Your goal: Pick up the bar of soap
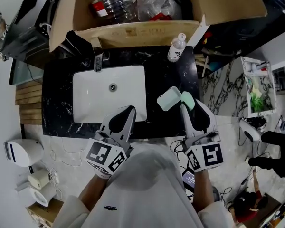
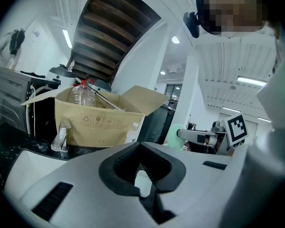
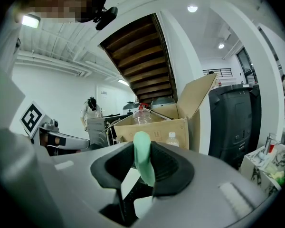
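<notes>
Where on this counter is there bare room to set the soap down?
Bare black counter left of the sink, and the strip between the bottle and soap dish. Crowded around the dish, where the right gripper holds the bar of soap.

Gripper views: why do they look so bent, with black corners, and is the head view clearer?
Left gripper view: wide-angle bulge, black corners, glaring ceiling lights. Right gripper view: same bulge; the green soap between the jaws looks slightly soft. Head view: straighter, evenly lit, white sink bright against the black counter.
</notes>
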Tool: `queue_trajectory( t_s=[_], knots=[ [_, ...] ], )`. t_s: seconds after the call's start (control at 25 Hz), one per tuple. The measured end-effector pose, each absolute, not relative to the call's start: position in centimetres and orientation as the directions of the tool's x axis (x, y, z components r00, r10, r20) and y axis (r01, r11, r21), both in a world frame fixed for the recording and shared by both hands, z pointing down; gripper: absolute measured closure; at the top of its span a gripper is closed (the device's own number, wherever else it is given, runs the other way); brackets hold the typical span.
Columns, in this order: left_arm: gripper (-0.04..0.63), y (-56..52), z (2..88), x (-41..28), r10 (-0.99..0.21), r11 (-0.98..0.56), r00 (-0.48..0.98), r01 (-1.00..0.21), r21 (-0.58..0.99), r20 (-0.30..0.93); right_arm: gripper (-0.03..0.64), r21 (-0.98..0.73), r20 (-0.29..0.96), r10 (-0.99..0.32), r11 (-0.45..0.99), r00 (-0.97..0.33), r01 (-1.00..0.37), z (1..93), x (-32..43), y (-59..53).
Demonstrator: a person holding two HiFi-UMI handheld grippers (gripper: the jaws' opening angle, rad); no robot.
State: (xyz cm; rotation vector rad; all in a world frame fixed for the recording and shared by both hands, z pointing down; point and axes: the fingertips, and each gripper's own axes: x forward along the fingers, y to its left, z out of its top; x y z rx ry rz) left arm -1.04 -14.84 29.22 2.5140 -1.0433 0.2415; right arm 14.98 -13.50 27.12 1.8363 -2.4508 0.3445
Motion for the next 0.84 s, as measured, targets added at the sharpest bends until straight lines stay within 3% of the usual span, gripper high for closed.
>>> queue_trajectory(
  t_s=[0.84],
  knots=[
    [0.589, -15.1, 29.3, -0.3, -0.635, -0.643, 0.714, -0.700, 0.310, 0.296, 0.494, -0.155, 0.178, -0.943, 0.254, -0.280, -0.955, 26.9, 16.1, -12.6]
  ],
)
